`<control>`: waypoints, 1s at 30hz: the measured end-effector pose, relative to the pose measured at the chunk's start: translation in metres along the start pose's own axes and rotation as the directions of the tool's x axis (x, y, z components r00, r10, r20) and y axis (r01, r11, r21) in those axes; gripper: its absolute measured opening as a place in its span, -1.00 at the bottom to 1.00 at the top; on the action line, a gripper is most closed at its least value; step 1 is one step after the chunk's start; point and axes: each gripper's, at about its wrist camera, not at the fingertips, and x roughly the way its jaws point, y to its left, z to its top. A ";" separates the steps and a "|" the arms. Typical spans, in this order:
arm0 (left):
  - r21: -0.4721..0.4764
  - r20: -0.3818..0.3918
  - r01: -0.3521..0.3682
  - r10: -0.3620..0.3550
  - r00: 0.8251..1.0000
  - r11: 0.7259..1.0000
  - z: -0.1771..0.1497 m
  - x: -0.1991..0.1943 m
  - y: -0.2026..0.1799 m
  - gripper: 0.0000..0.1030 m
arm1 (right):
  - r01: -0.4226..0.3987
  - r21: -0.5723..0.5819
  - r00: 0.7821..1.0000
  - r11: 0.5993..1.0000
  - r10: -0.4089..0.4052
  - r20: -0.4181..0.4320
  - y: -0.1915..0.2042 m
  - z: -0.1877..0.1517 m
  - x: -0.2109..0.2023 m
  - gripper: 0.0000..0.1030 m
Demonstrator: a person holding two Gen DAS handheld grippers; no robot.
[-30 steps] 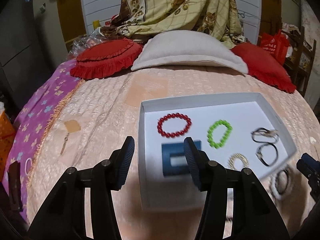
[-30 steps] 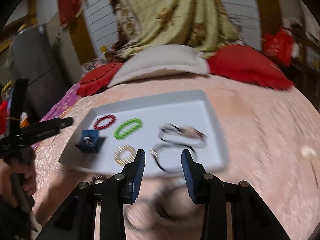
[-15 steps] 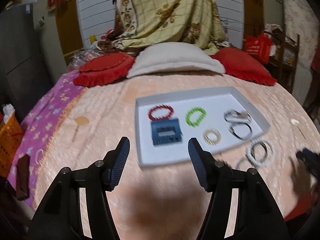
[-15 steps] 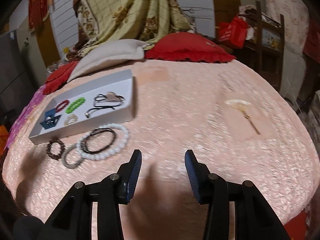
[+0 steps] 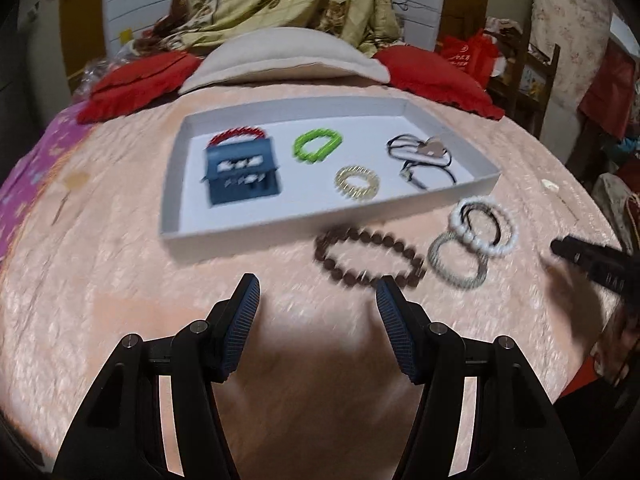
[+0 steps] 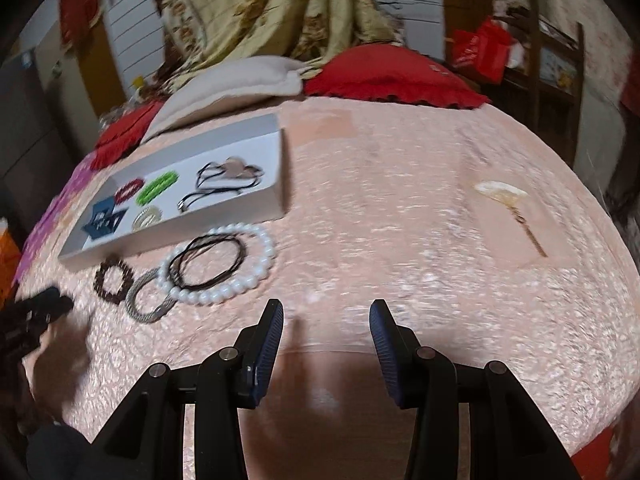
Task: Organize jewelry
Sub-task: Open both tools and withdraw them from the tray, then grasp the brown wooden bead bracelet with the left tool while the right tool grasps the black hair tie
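- Left wrist view: left gripper (image 5: 318, 300) was spread wide, holding nothing, hovering over the pink bedspread (image 5: 120, 280) short of the jewelry.
- White tray (image 5: 256, 222) sat at 12 o'clock from the left gripper; inside were a blue box (image 5: 242, 176), a red bead bracelet (image 5: 238, 135) behind it, a green bracelet (image 5: 318, 145), a gold coil ring (image 5: 357, 183) and black cord pieces (image 5: 424, 160).
- Outside the tray, just beside its near edge at about 1 o'clock: brown bead bracelet (image 5: 368, 258), silver mesh bangle (image 5: 456, 266), white pearl bracelet (image 5: 482, 226) with a black cord loop (image 5: 480, 222) lying on it. The pearl bracelet and the bangle looked to be touching.
- Right wrist view: right gripper (image 6: 326, 320) was also wide apart and empty; the same loose pile lay at 10 o'clock from it, pearl bracelet (image 6: 224, 264) nearest.
- Handling guess: all pieces look light. Beaded ones are probably on elastic, so floppy and rolling; pinch across one side of the loop on the beads, not the hollow middle.
- Bangle seemed stiffer; grip its band edge-on.
- Cord loop is limp and thin, likely to snag the pearls, so lift it separately.
- Soft bedspread gives under pressure, so fingertips may need to press in slightly.
- Motion blur is heavy, so fine detail is unclear.
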 end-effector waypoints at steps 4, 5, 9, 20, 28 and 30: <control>-0.014 -0.039 -0.017 0.017 0.999 1.000 0.013 0.021 0.000 0.18 | -0.003 -0.004 1.000 1.000 0.003 -0.004 0.003 0.001 0.003 -0.17; -0.018 -0.046 -0.015 0.014 0.999 1.000 0.014 0.025 0.001 0.18 | -0.002 -0.003 1.000 1.000 0.002 -0.003 0.002 0.001 0.003 -0.17; -0.067 -0.069 -0.019 0.015 0.997 0.998 0.012 0.036 0.013 0.17 | -0.010 0.004 1.000 1.000 0.010 0.006 0.002 0.002 0.002 -0.17; -0.051 -0.054 -0.026 0.023 0.998 0.998 0.011 0.041 0.011 0.17 | -0.172 -0.063 0.982 0.983 0.176 0.068 0.034 0.011 0.001 -0.17; -0.021 -0.061 -0.054 0.052 0.997 0.998 0.011 0.044 0.007 0.17 | -0.293 -0.054 0.955 0.954 0.295 0.018 0.072 0.037 0.038 -0.30; -0.025 -0.060 -0.051 0.049 0.997 0.998 0.011 0.044 0.008 0.17 | -0.312 -0.008 0.950 0.950 0.311 -0.024 0.075 0.037 0.052 -0.42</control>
